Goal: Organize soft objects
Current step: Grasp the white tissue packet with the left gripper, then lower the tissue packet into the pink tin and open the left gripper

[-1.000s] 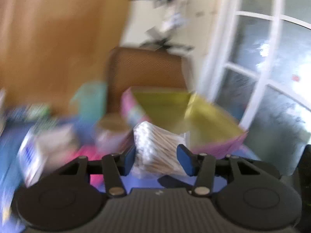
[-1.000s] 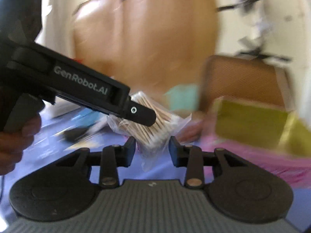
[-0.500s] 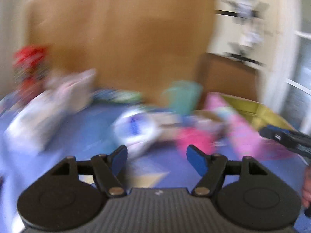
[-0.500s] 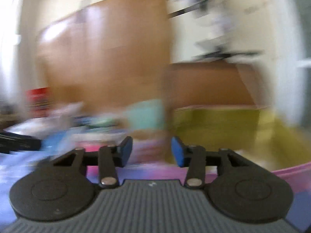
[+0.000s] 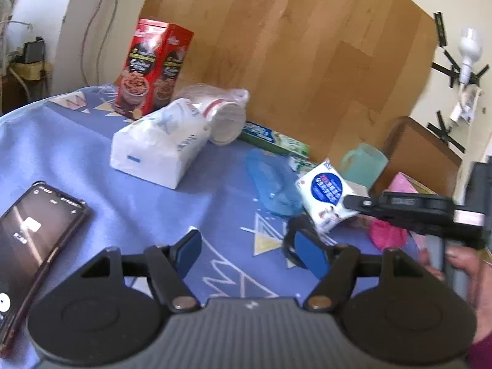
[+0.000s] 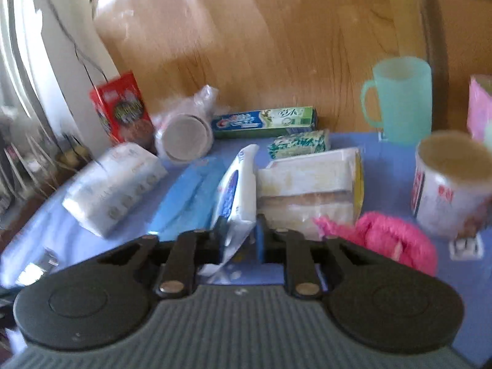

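A blue-clothed table (image 5: pixel 92 166) carries a tissue pack (image 5: pixel 160 150), phone (image 5: pixel 33 230), red box (image 5: pixel 152 67) and teal mug (image 6: pixel 399 98).

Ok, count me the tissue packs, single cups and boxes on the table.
Tissue packs: 2, large white pack, small blue-label pack in the right gripper.
Cups: 2, teal mug, red-and-white cup.
Boxes: 3, red box, toothpaste box, pink box.
Total: 7.
Green-white pack: kind unclear.
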